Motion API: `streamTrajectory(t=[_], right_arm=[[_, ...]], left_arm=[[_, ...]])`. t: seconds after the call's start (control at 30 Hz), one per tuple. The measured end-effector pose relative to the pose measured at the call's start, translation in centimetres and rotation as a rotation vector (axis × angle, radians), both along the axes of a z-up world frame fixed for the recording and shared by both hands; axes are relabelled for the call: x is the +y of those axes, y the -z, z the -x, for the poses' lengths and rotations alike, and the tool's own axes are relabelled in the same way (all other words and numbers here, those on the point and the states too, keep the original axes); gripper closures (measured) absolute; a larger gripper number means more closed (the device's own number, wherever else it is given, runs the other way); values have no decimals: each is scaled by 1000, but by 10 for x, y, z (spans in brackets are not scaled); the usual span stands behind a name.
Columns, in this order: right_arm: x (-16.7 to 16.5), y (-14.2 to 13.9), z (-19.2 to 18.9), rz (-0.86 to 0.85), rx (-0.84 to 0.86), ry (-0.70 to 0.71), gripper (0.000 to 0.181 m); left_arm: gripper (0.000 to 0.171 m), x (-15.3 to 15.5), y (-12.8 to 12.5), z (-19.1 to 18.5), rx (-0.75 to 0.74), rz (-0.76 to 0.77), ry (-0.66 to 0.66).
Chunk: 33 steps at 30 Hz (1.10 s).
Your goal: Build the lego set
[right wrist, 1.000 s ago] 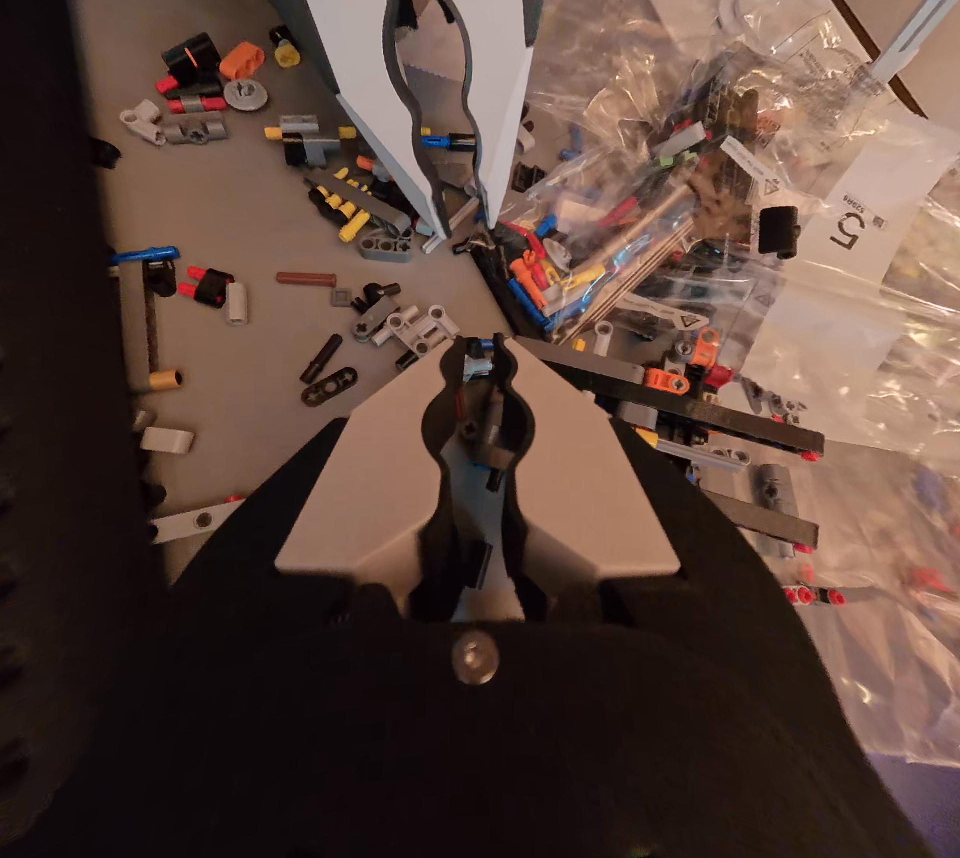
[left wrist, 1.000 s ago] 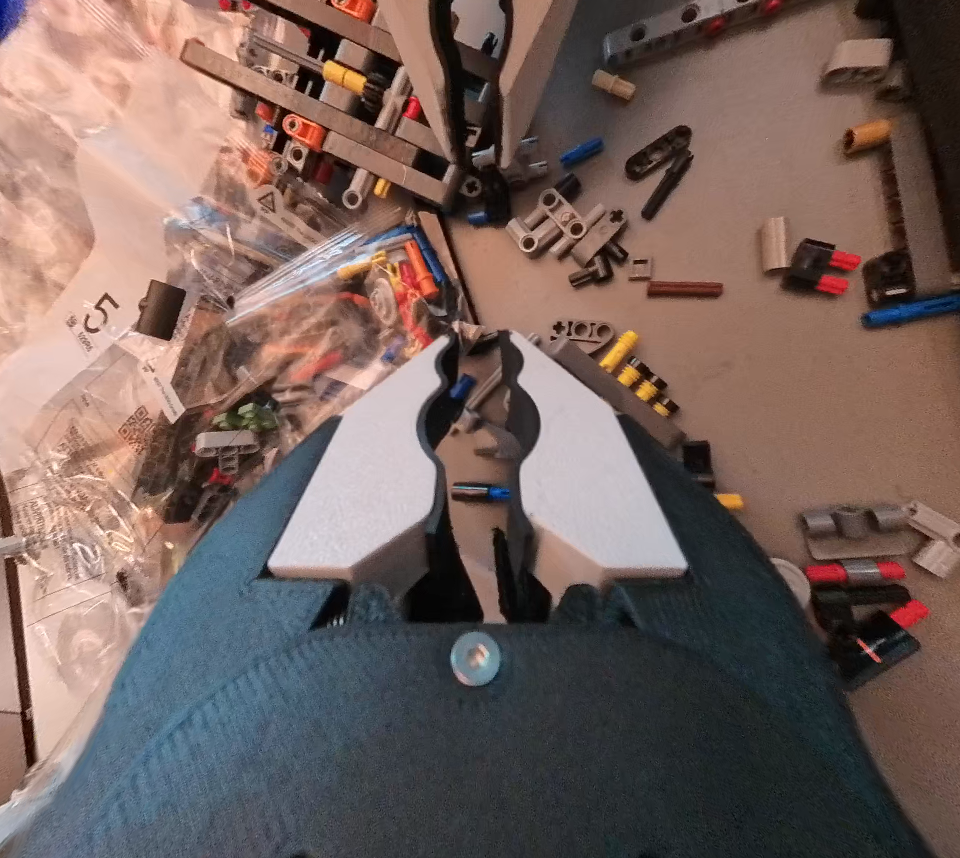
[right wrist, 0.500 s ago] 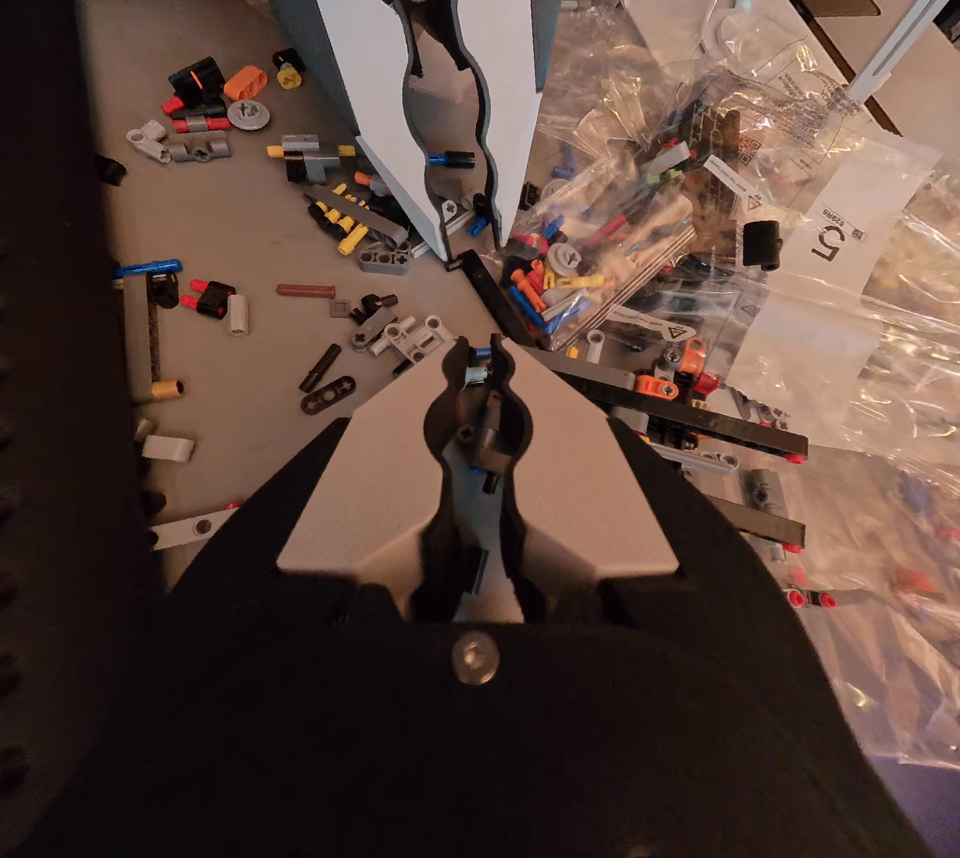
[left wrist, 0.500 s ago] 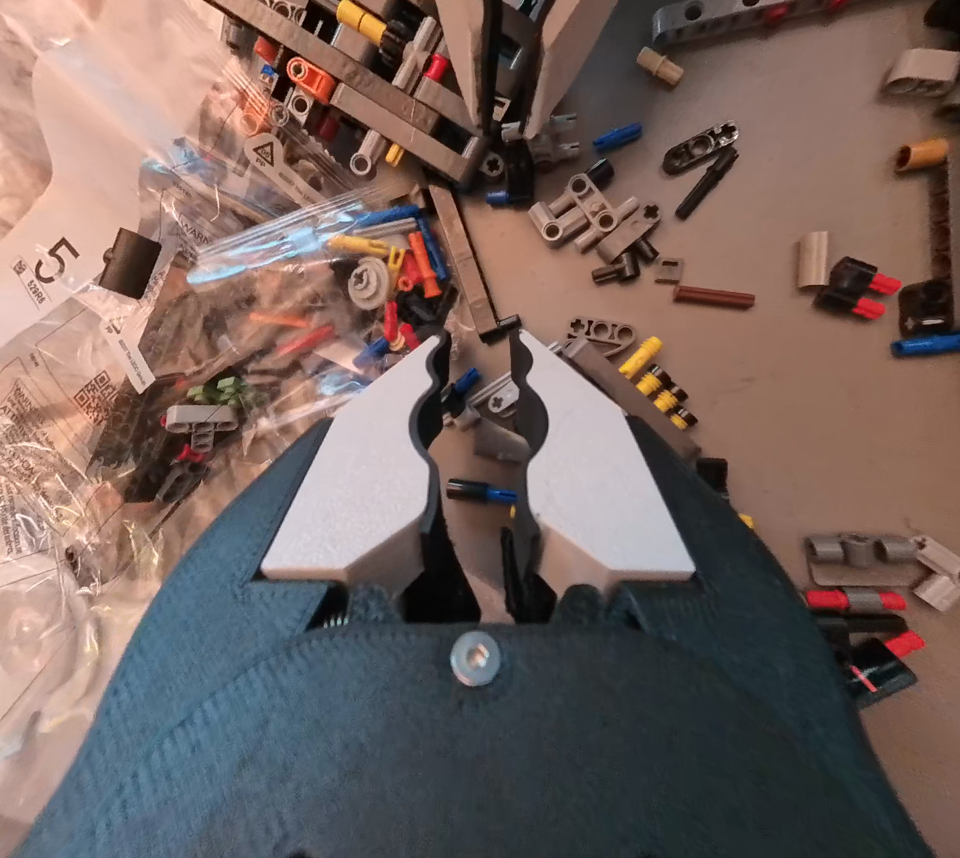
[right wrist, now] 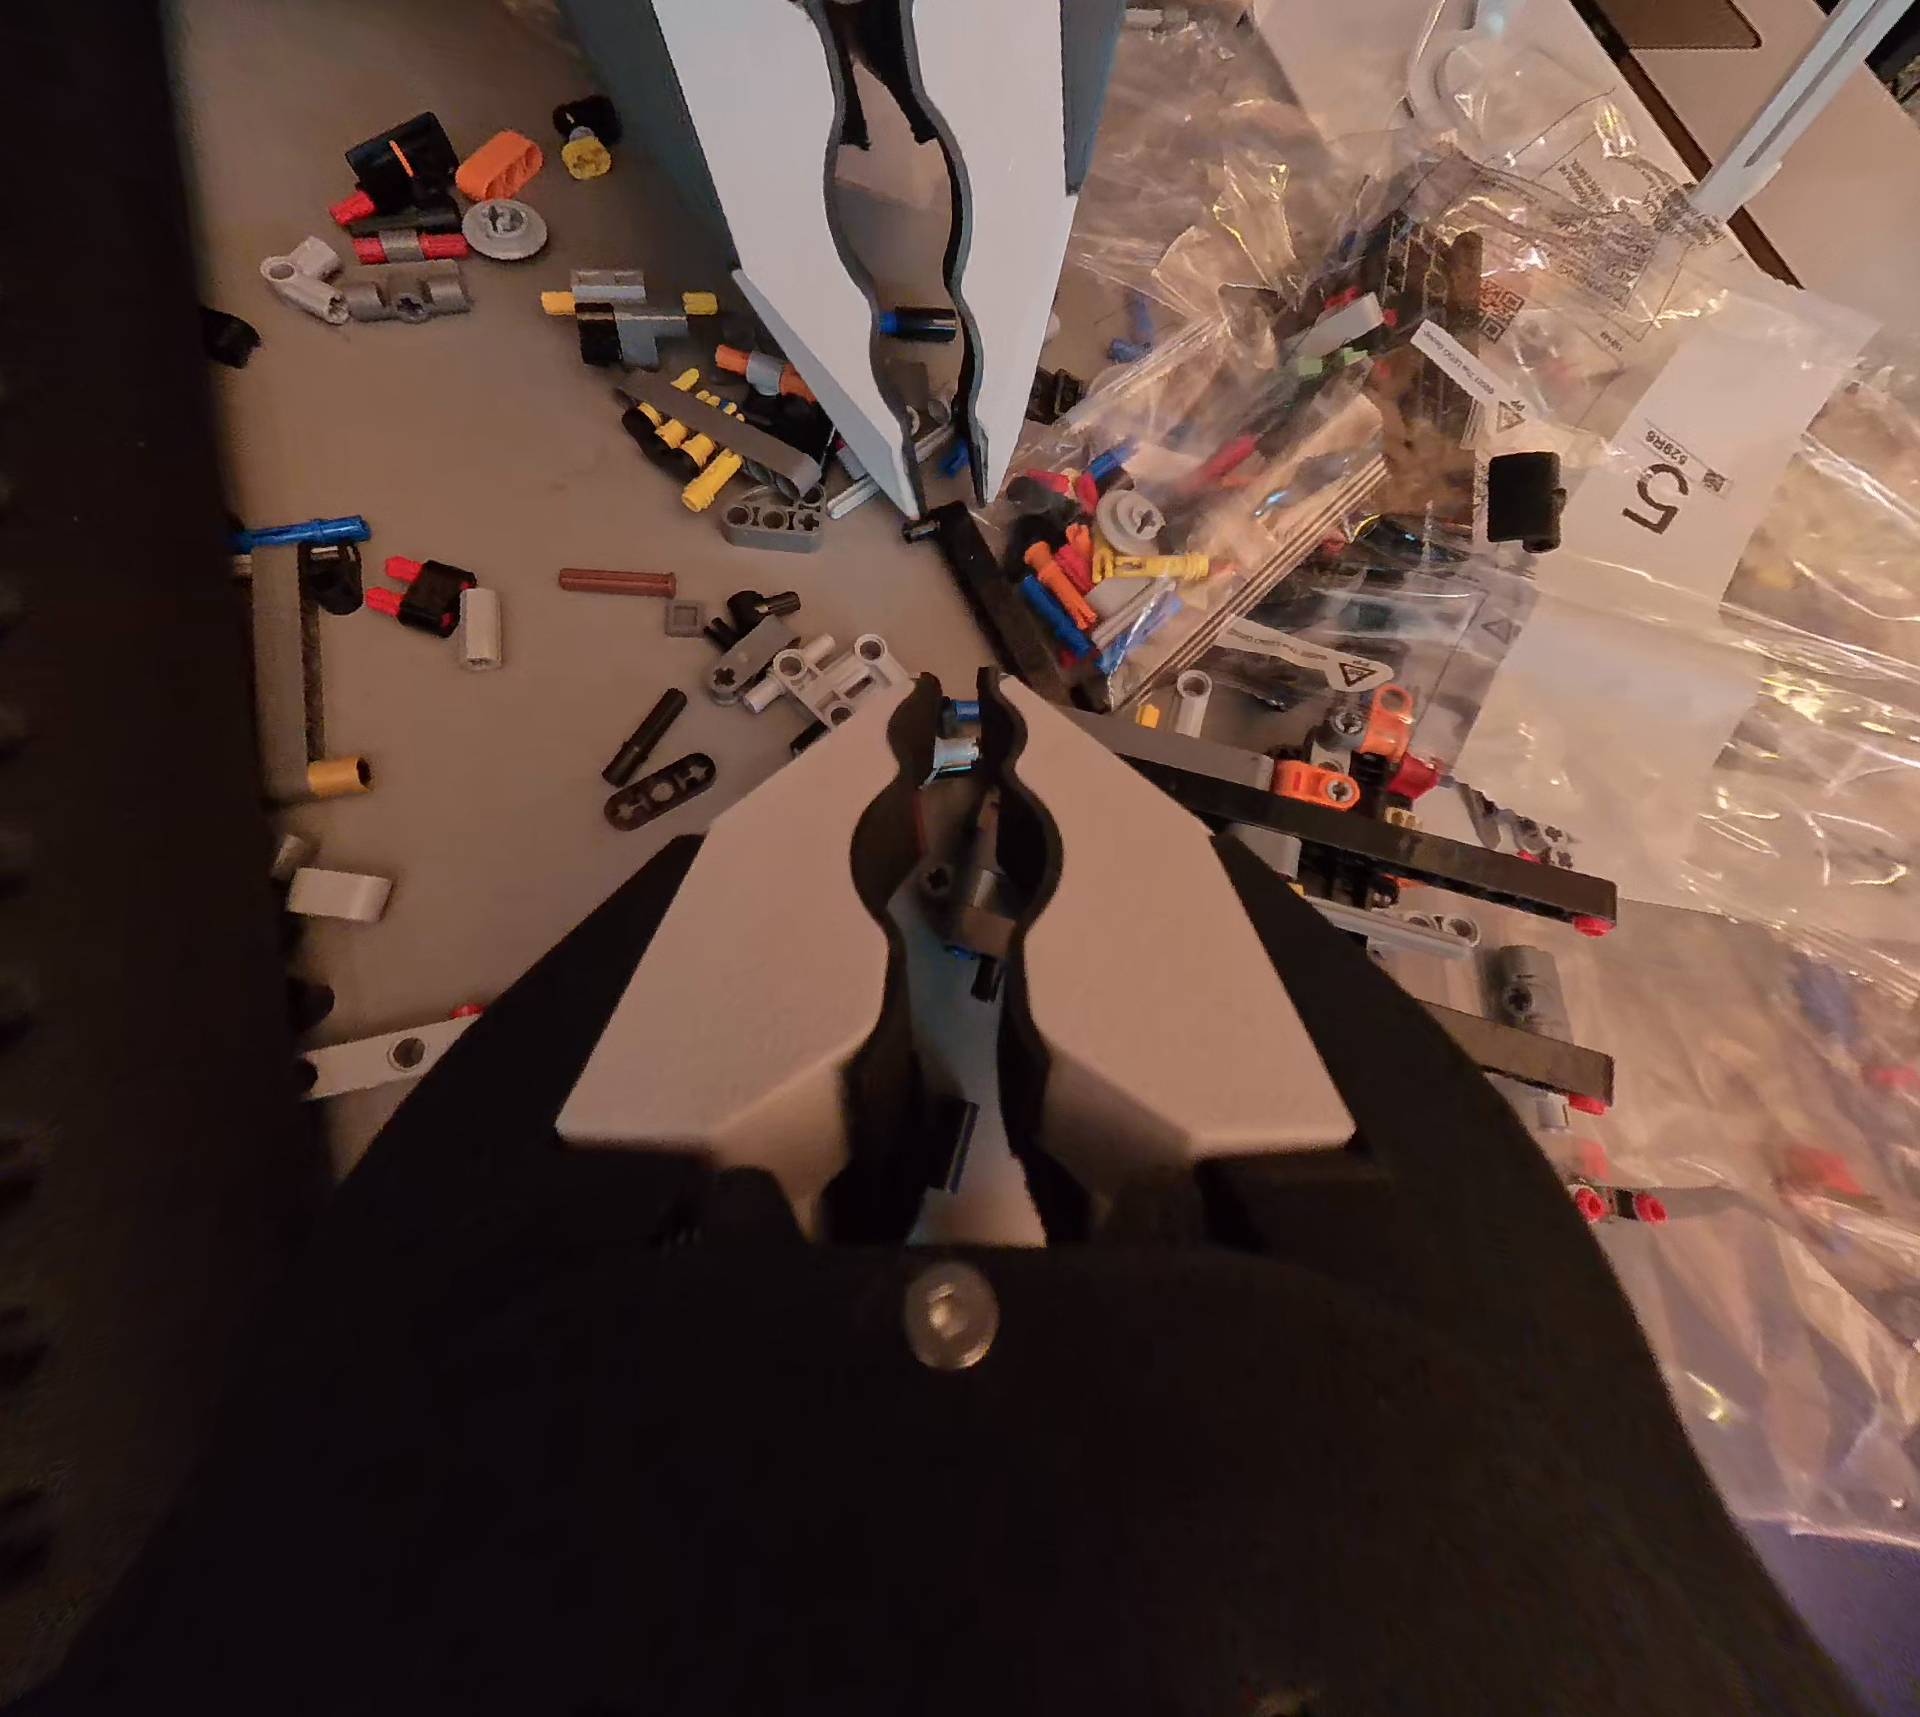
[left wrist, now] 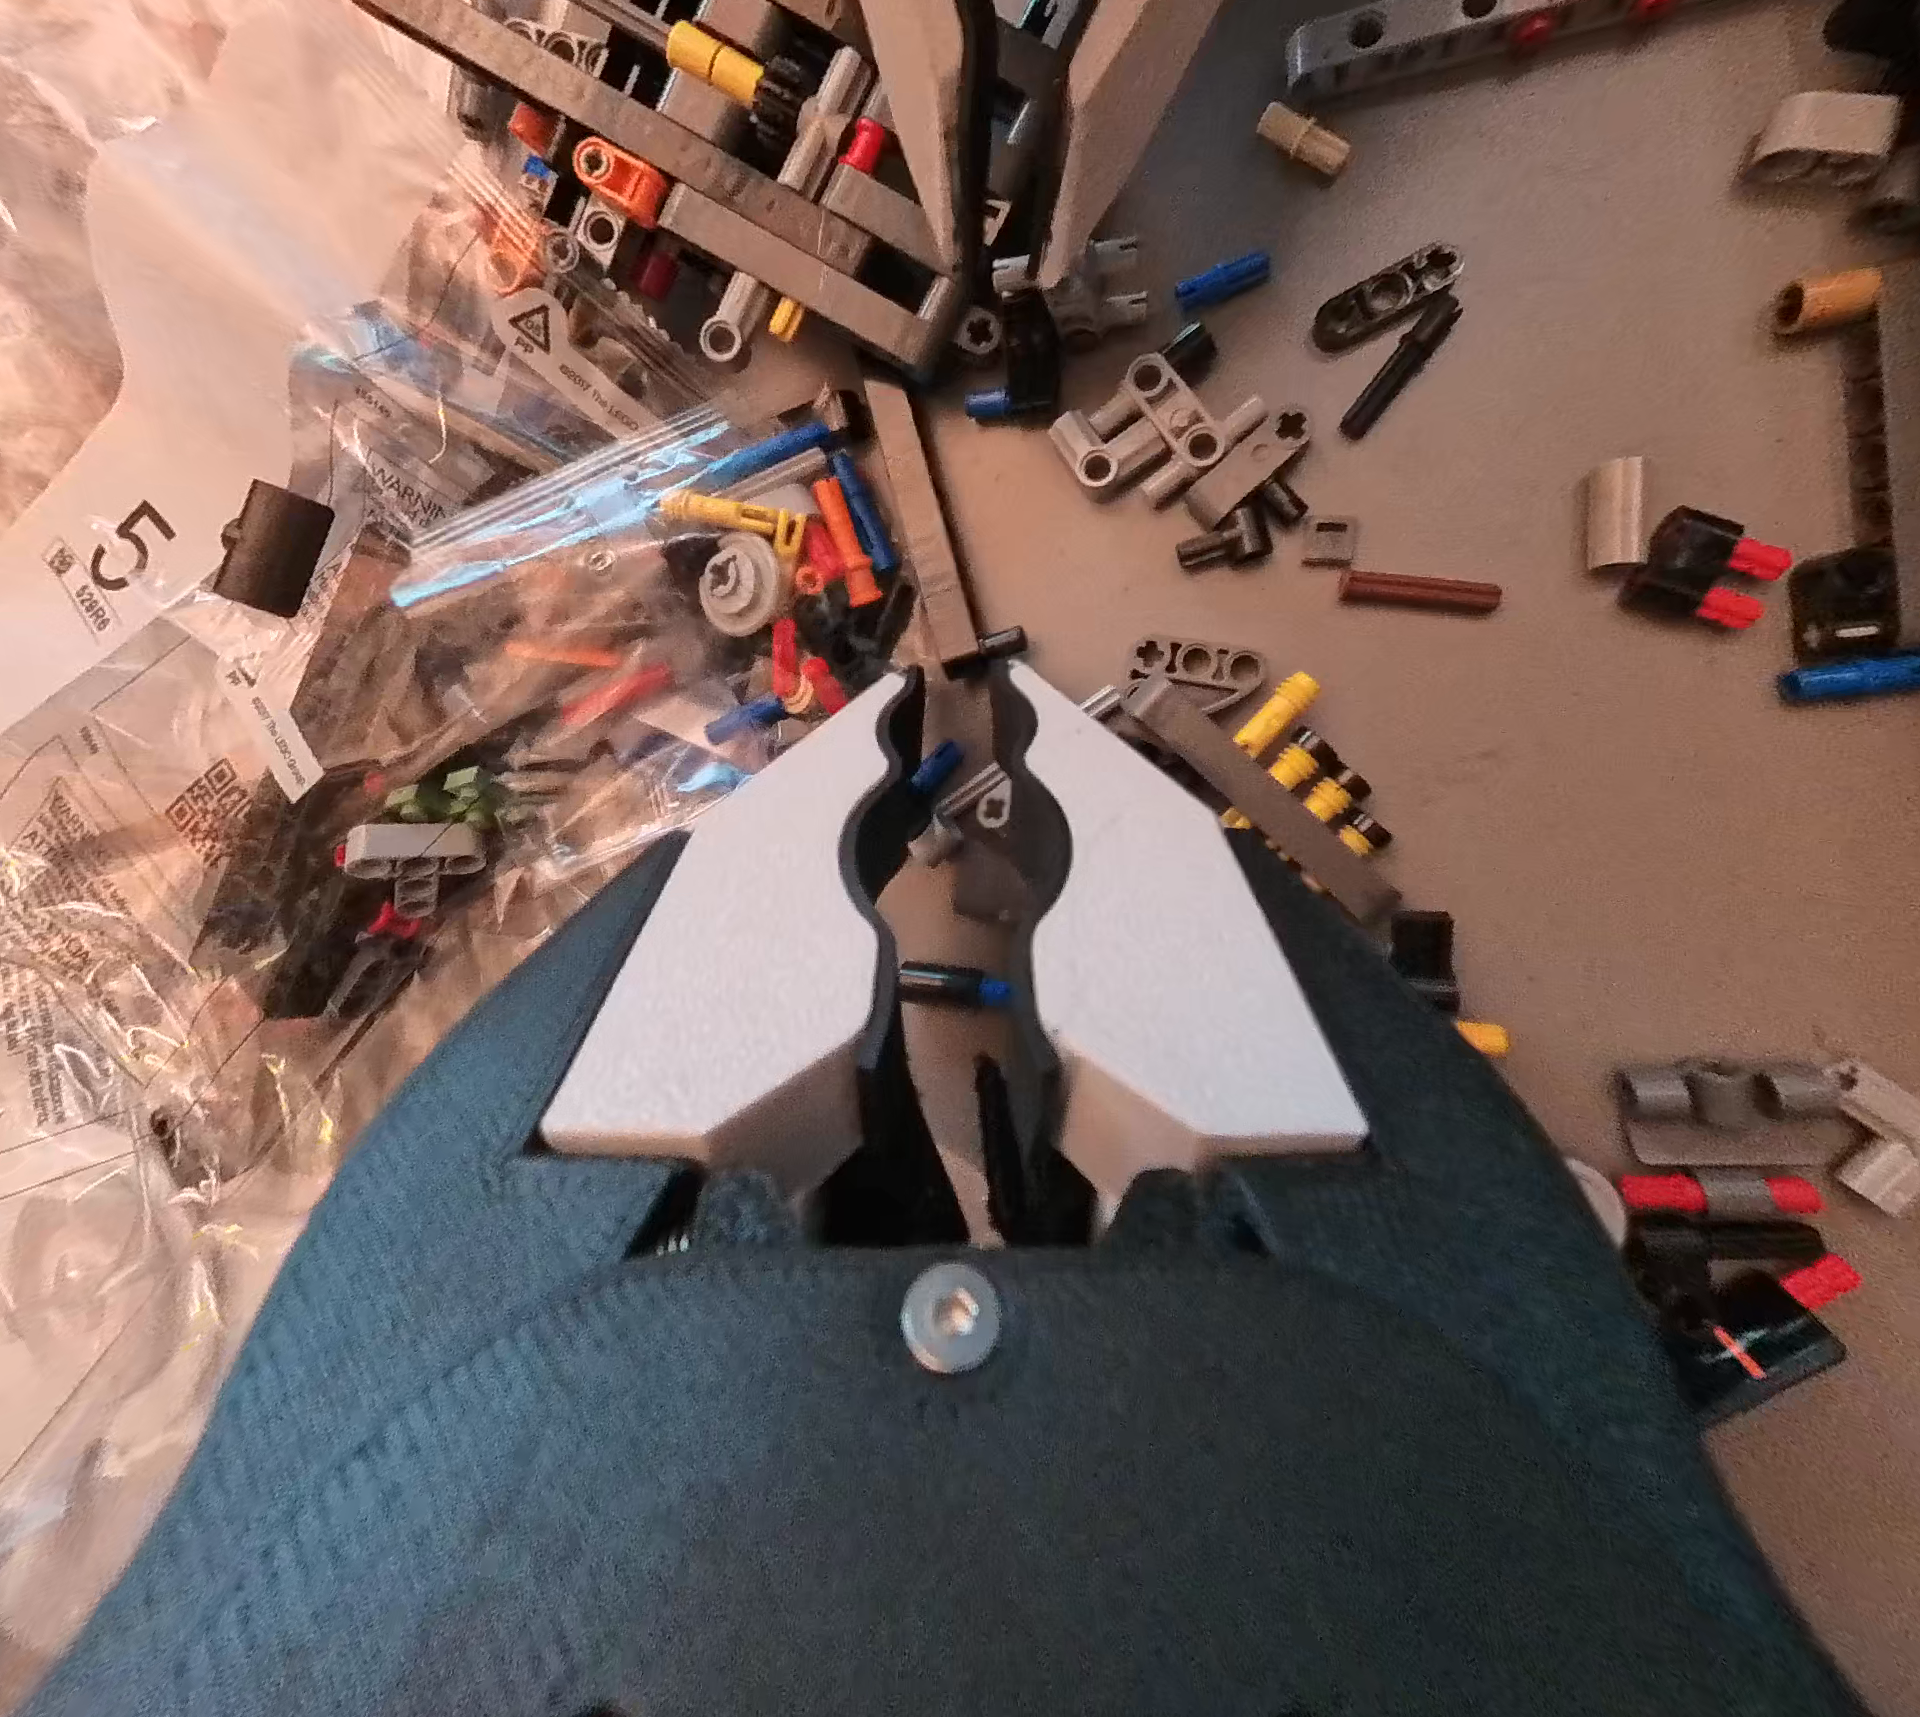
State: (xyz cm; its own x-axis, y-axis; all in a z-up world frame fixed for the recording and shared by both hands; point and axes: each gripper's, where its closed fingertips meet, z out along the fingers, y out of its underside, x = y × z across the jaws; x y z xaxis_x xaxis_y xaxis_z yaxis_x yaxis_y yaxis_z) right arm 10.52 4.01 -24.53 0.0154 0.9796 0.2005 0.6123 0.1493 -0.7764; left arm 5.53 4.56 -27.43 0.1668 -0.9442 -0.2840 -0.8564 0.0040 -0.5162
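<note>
While a dark grey beam frame [left wrist: 665, 109] with orange and yellow connectors lies part-built beside unopened parts bags [right wrist: 1351, 472], loose pins and beams litter the grey tabletop [left wrist: 1558, 836], so much building seems left. Right gripper [right wrist: 961, 711] has its jaws narrow, clamping a small grey assembly [right wrist: 971, 898]; left gripper [left wrist: 961, 691] has its jaws slightly apart, holding nothing.

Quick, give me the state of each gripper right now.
Left gripper: fingers slightly apart, holding nothing; loose pieces on the table show through the gap.
Right gripper: shut on a small grey and black lego piece.
</note>
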Motion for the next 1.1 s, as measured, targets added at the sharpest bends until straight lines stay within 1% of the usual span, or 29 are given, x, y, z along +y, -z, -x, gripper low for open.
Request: streamTrajectory(t=[0.1,0.2,0.27,0.53,0.7,0.8,0.9,0.93,1.0,1.1], right_arm=[[-1,1,0,0,-3,-5,177],[-1,1,1,-3,-6,-8,177],[-1,1,1,-4,-4,-7,177],[2,0,0,-9,0,6,177],[3,-3,0,-16,16,13,178],[2,-5,2,-39,27,7,175],[2,-4,6,-105,6,-1,172],[1,-3,8,-131,-2,-8,171],[0,-2,12,-177,-17,-14,167],[1,2,15,-215,-45,-16,166]], left_arm=[[158,-3,1,-4,-9,15,9],[159,-1,3,-9,-16,18,3],[165,-1,4,-12,-13,7,13],[166,-5,-1,-11,-11,-6,41],[166,-6,-10,-8,-53,3,38],[167,-8,-16,-10,-107,29,42],[167,-10,-26,-13,-172,46,47],[171,-11,-30,-15,-201,53,51],[171,-13,-37,-18,-245,61,54],[171,-16,-39,-21,-255,77,59]])
